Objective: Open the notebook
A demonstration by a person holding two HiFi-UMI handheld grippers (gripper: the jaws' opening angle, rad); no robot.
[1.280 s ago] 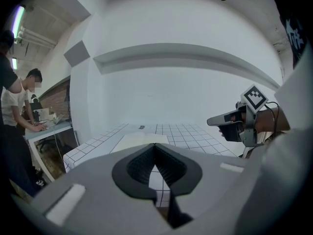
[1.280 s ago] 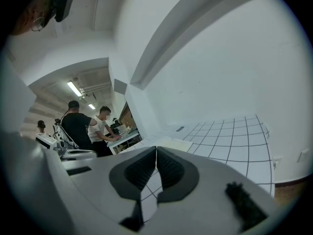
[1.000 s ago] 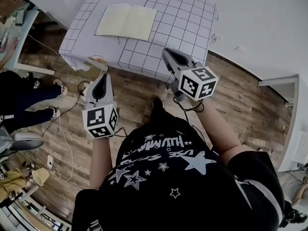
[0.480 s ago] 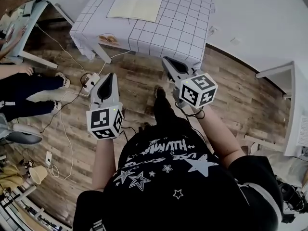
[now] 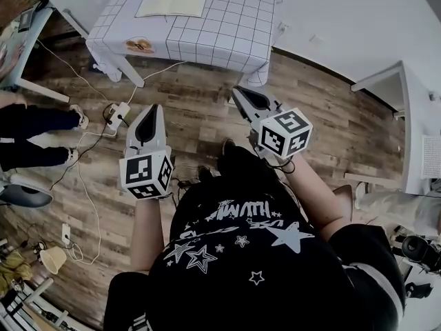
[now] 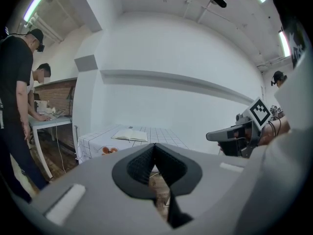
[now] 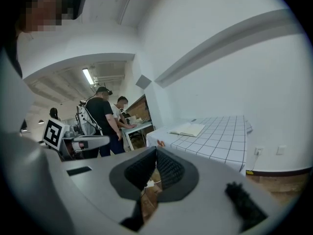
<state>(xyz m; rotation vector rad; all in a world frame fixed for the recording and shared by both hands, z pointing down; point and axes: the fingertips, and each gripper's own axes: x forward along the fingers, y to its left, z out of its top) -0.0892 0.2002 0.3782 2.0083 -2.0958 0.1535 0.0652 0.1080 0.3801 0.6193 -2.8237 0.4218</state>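
The notebook [image 5: 172,1] lies open, cream pages up, on the table with the white checked cloth [image 5: 227,26] at the top of the head view. Both grippers hang over the wooden floor, well short of the table and pointing toward it. My left gripper [image 5: 153,109] is shut with nothing between its pads. My right gripper [image 5: 238,90] is shut and empty too. The left gripper view has the notebook [image 6: 129,135] far beyond the closed jaw tips [image 6: 154,146]. In the right gripper view the notebook [image 7: 187,129] also lies far past the tips [image 7: 155,149].
Cables and a power strip [image 5: 116,112] trail on the floor left of the table. A person's legs [image 5: 34,126] stand at the left by a desk [image 5: 21,47]. Two people [image 7: 105,116] work at that desk. White furniture [image 5: 413,136] stands at the right.
Both grippers have drawn back from the table together. The table and the open notebook now sit higher and smaller in the head view. The jaws stay shut.
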